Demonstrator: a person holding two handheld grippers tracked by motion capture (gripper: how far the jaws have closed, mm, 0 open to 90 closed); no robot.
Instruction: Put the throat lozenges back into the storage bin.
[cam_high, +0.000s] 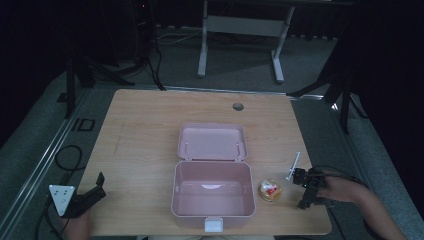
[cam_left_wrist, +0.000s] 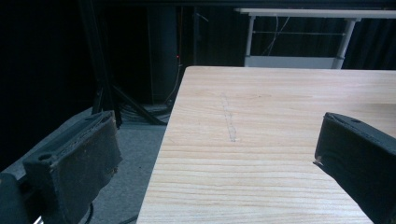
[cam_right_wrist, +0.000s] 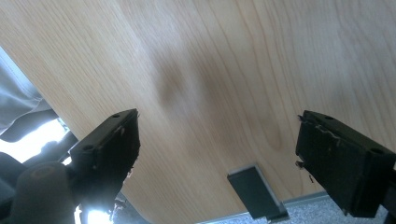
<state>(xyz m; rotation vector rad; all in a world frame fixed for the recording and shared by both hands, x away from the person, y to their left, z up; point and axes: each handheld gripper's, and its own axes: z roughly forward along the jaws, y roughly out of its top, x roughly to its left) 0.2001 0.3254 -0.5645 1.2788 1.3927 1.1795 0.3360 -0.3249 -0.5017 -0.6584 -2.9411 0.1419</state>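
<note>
1. Left gripper (cam_high: 92, 195) sits at the tabletop's (cam_high: 145, 130) near-left corner, half off the left edge. Grey three-cornered plate on top, held by the left hand (cam_high: 77, 227).
2. Its fingers (cam_left_wrist: 74, 168) are spread wide, nothing betw. them; in the left gripper view one finger hangs over the floor beyond the left edge, the other over bare wood.
3. Pink box (cam_high: 212, 195) lies open at the middle of the near edge, w/ its lid (cam_high: 212, 142) folded back flat toward the far edge. Inside looks bare apart from a pale patch on the bottom. White latch (cam_high: 213, 225) sticks out over the near edge.
4. Small round container (cam_high: 269, 190), yellowish w/ something red-and-white inside, stands just right of the box, apart from it, near the near-right corner.
5. Right gripper (cam_high: 306, 187) is just right of that container, not touching it, close to the right edge. Right hand (cam_high: 342, 190) holds it.
6. Its fingers (cam_right_wrist: 109, 149) are released, wide apart, empty; the right gripper view looks steeply down on the wood and an edge of the tabletop.
7. Thin white stick (cam_high: 293, 165) juts from the right gripper toward the far edge.
8. Round cable hole (cam_high: 238, 106) sits near the far edge, right of center.
</note>
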